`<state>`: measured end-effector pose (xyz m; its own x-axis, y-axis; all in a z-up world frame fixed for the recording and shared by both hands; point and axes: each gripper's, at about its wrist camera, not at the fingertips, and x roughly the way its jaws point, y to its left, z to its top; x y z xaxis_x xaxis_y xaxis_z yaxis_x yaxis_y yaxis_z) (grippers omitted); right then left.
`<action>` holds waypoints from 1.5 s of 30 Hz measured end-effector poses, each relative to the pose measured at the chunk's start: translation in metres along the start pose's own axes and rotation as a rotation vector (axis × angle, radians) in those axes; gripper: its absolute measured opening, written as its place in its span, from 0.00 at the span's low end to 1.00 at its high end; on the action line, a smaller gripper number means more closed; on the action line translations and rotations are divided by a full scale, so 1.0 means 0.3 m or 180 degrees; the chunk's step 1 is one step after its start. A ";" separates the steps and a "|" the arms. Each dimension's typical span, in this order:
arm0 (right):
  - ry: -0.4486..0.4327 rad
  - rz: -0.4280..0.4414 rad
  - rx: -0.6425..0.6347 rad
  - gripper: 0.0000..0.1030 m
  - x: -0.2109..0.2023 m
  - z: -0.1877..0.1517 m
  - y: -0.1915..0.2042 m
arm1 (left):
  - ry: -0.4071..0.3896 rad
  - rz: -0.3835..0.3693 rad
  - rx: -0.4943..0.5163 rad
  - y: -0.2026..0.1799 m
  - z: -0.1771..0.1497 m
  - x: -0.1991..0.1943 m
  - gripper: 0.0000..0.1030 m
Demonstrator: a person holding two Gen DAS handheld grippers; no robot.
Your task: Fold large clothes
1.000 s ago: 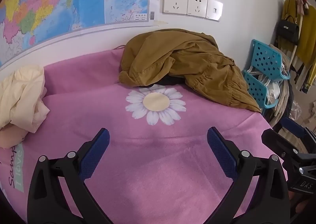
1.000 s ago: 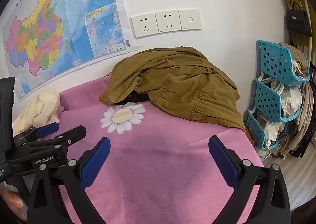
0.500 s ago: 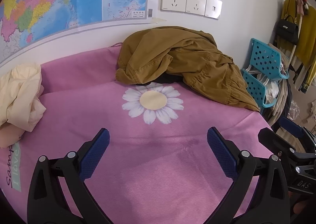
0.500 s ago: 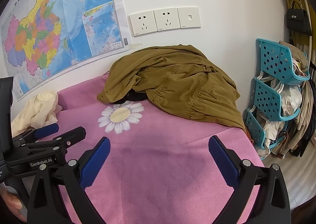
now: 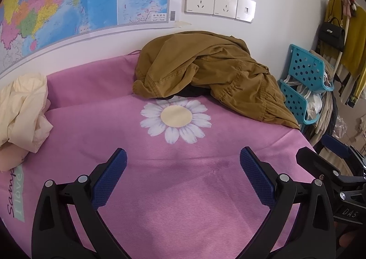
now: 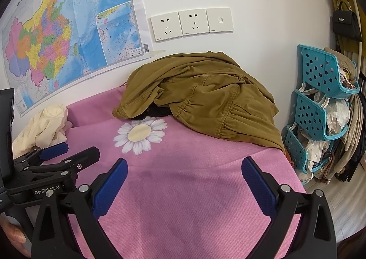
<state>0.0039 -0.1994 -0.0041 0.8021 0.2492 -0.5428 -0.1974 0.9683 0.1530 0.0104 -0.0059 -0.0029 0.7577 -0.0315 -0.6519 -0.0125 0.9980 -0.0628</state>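
Beyond both spread claws point(image 5: 183, 156) point(image 6: 184, 165), crumpled brown garment point(image 5: 210, 71)

The left gripper point(image 6: 53, 152) carries "GenRobot.AI" in white on its black body. The right gripper point(image 5: 320, 147) shows "DAS" (possibly cut off). On the pink cover point(image 5: 183, 190), a pale green patch reads "I love" beside script beginning "Sam".
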 end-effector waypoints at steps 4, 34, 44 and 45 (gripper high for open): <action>-0.0016 -0.0006 -0.0010 0.94 0.002 0.003 0.002 | 0.0009 0.0003 0.0000 0.000 0.000 0.000 0.95; -0.0020 -0.0008 -0.0019 0.94 0.016 0.024 -0.002 | 0.0039 0.0023 -0.0022 -0.011 0.023 0.019 0.95; 0.0002 -0.0011 -0.0039 0.94 0.035 0.041 -0.008 | 0.0078 0.0022 -0.0036 -0.015 0.026 0.044 0.95; 0.0003 -0.0009 -0.0043 0.94 0.040 0.044 -0.010 | 0.0090 0.0016 -0.0044 -0.014 0.028 0.050 0.95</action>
<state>0.0216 -0.1996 -0.0001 0.8021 0.2466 -0.5439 -0.2027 0.9691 0.1404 0.0273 -0.0101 -0.0062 0.7387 -0.0281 -0.6734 -0.0256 0.9972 -0.0697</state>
